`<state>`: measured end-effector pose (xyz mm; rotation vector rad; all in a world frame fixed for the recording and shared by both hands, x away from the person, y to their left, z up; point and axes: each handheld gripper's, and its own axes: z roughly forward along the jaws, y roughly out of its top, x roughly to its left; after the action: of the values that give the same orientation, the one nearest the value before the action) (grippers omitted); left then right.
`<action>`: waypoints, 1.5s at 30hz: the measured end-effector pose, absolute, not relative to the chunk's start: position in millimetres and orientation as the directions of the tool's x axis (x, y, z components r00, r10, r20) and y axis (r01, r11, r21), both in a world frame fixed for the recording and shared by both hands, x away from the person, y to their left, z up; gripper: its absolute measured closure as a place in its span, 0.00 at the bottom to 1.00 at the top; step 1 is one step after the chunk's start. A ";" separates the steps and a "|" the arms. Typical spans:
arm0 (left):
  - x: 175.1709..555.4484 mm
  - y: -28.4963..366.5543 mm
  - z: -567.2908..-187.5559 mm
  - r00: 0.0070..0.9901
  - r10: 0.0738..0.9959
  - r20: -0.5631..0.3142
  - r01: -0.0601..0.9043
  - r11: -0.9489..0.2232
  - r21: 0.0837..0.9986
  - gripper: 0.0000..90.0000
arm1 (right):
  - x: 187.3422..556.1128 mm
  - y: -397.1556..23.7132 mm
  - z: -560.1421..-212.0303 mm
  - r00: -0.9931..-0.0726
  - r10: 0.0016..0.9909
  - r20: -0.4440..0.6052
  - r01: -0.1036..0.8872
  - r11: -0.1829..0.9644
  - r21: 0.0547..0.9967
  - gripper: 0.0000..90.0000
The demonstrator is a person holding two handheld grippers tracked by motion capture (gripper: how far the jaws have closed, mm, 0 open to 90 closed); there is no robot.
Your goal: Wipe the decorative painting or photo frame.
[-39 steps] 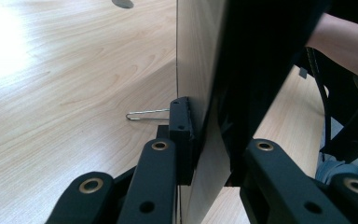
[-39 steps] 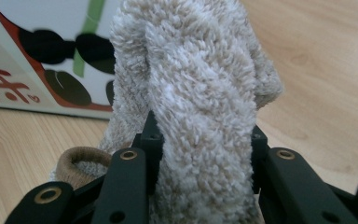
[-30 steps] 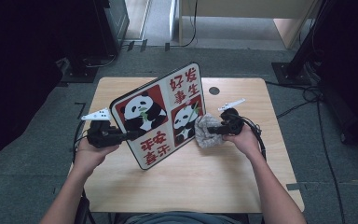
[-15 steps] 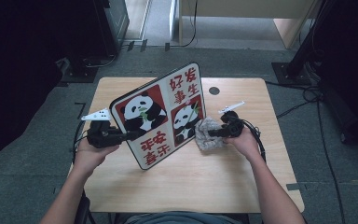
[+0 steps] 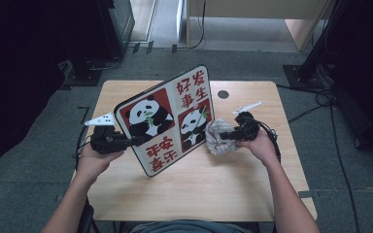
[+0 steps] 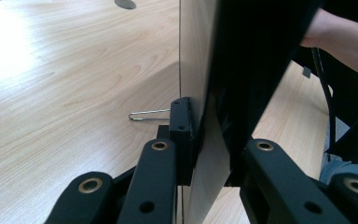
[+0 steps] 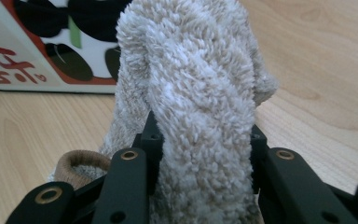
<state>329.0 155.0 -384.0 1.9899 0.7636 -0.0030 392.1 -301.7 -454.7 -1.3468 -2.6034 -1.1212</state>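
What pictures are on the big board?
Black-and-white pandas on red squares, plus red writing, on the rectangular white panda board. The high view shows it best.

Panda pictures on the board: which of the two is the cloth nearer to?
The smaller panda, in the red square on the board's right half. The grey cloth in the right gripper sits beside it; the larger panda lies toward the left gripper.

We find bare pale wooden counter (image 5: 199, 189) toward six o'clock, wide enough to pass. The tilted panda-printed rectangular board (image 5: 167, 119) bars the middle; the fluffy beige cloth (image 5: 217, 137) crowds its three o'clock edge.
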 end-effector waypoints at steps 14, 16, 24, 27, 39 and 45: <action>330.1 155.5 -384.2 0.799 0.512 -0.315 0.522 -0.331 0.786 0.89 | 385.5 -293.5 -410.3 -0.664 0.694 0.279 0.649 0.350 0.675 0.72; 330.3 155.6 -384.2 0.799 0.513 -0.315 0.522 -0.331 0.786 0.89 | 385.6 -293.3 -406.7 -0.664 0.694 0.280 0.650 0.350 0.675 0.72; 330.5 155.5 -384.1 0.794 0.521 -0.314 0.525 -0.327 0.785 0.89 | 390.7 -285.8 -366.7 -0.692 0.679 0.245 0.613 0.374 0.696 0.72; 330.2 155.3 -384.0 0.794 0.520 -0.314 0.525 -0.327 0.786 0.89 | 392.6 -283.1 -356.3 -0.701 0.675 0.232 0.601 0.382 0.702 0.72; 330.2 155.2 -384.2 0.797 0.516 -0.313 0.521 -0.327 0.788 0.89 | 400.7 -267.6 -298.5 -0.726 0.658 0.200 0.561 0.399 0.725 0.72; 329.4 155.0 -384.4 0.801 0.515 -0.305 0.513 -0.327 0.794 0.89 | 404.9 -253.7 -265.4 -0.749 0.643 0.159 0.518 0.418 0.746 0.72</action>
<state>329.4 155.0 -384.4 1.9815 0.7671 0.0031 404.9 -253.7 -265.4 -1.1426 -2.7702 -1.3664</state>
